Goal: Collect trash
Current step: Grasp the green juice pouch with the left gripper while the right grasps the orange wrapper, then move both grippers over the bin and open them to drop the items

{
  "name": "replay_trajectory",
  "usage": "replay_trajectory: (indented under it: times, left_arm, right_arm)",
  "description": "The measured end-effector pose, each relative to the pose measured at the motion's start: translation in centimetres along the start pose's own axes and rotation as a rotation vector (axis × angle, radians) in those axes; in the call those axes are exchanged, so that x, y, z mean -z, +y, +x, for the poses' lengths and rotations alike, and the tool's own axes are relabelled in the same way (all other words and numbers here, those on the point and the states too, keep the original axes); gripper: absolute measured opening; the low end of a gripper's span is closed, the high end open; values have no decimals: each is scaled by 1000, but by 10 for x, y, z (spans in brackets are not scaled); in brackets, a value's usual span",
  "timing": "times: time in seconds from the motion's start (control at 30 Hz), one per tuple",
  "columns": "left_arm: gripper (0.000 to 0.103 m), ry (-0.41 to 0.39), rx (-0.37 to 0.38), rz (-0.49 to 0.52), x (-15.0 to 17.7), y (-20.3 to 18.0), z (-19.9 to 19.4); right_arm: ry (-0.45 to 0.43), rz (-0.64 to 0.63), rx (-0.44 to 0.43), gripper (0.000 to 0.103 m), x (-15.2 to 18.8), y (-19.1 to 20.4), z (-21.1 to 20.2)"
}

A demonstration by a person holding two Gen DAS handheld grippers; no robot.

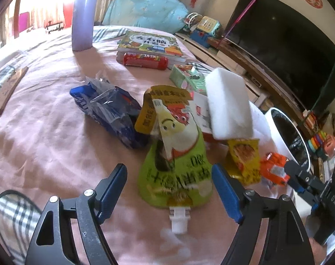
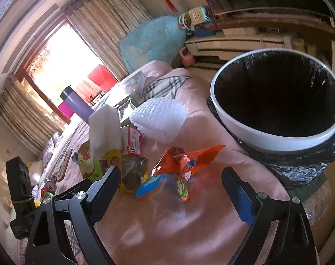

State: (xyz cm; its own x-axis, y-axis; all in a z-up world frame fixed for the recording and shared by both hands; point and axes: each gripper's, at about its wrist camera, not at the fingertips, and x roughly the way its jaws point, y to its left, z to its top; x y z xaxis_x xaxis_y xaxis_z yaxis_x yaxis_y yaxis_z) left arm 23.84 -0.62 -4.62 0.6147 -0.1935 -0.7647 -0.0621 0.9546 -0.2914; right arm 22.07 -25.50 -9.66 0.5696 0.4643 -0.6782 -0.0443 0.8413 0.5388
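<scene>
Hovering open: left tool (image 1: 168, 190) w/ green pouch (image 1: 176, 176), right tool (image 2: 170, 190) w/ orange wrapper (image 2: 185, 163).

From my left wrist view, the white foam block (image 1: 228, 103) covers most of the red-and-white packet (image 1: 201, 110) behind it, and the trash bin (image 1: 284, 137) is partly hidden behind that block. The blue wrapper's (image 1: 110, 112) print is too crumpled to read. In the right view, the bin's inside (image 2: 278, 92) is black; I cannot tell its contents.
</scene>
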Motion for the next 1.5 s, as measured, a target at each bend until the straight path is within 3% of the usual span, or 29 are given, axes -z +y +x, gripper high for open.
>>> replay_trajectory:
  times: [0.03, 0.07, 0.13, 0.2, 0.23, 0.27, 0.3, 0.4, 0.67, 0.9, 1.5]
  left_arm:
    - [76, 6, 5, -4, -2, 1, 4]
    - [76, 9, 11, -5, -1, 1, 6]
    - [62, 7, 33, 4, -2, 0, 11]
    - [54, 4, 40, 22, -1, -1, 12]
    - [51, -7, 42, 31, 0, 0, 12]
    - [32, -16, 44, 42, 1, -1, 10]
    - [26, -17, 55, 49, 2, -1, 8]
    - [20, -26, 62, 60, 6, 1, 1]
    - [19, -93, 86, 72, 28, -1, -40]
    - [19, -113, 149, 137, 37, -26, -62]
    - [19, -32, 266, 266, 9, -98, -8]
  right_arm:
    - [4, 2, 0, 90, 0, 0, 3]
    - [6, 3, 3, 82, 0, -1, 5]
    - [21, 10, 2, 56, 1, -3, 9]
    - [37, 19, 2, 23, 3, -5, 12]
    - [35, 16, 9, 18, 4, -6, 11]
    - [31, 13, 8, 16, 5, -6, 9]
    - [28, 11, 3, 12, 7, -5, 8]
    - [18, -5, -1, 10, 9, -2, 1]
    - [-14, -40, -10, 9, 14, 5, -20]
    - [-39, -57, -4, 9, 15, 6, -36]
    - [-95, -46, 80, 9, -9, -44, -72]
